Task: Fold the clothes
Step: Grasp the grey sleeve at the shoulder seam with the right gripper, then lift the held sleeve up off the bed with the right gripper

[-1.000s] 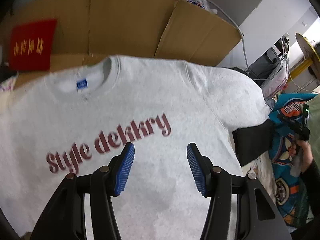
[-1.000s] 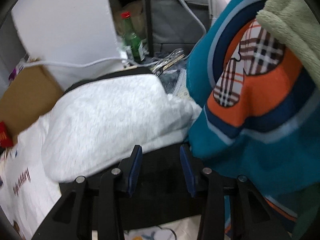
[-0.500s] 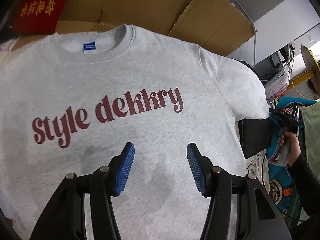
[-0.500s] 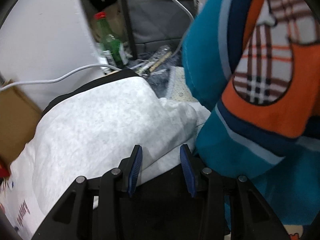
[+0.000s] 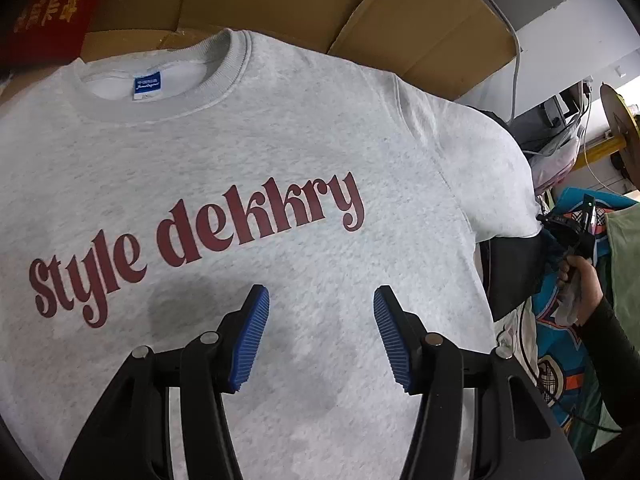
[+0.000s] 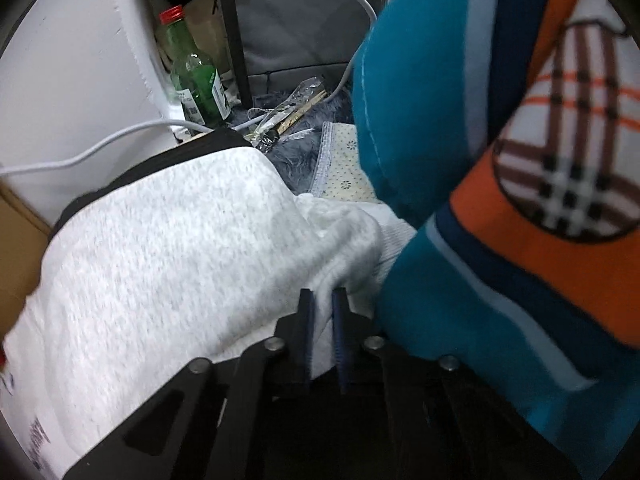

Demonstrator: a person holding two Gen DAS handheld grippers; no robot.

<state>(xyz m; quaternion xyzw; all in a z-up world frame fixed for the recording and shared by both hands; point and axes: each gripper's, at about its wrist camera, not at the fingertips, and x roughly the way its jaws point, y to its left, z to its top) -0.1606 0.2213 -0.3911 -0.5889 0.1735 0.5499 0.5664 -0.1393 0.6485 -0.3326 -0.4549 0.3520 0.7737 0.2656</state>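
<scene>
Cardboard backs the sweatshirt [image 5: 248, 152], its hem cut off; left hand-held gripper [image 5: 321, 330] wide, right hand-held gripper [image 6: 323, 334] pinching its sleeve [image 6: 344, 240].

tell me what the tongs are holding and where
Right tongs pinch the grey sweatshirt at its sleeve end; left tongs hold nothing.

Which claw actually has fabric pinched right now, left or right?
The right claw: its blue pads are nearly together on the edge of the grey sweatshirt's sleeve. The left claw is wide open above the sweatshirt's front, gripping nothing.
</scene>
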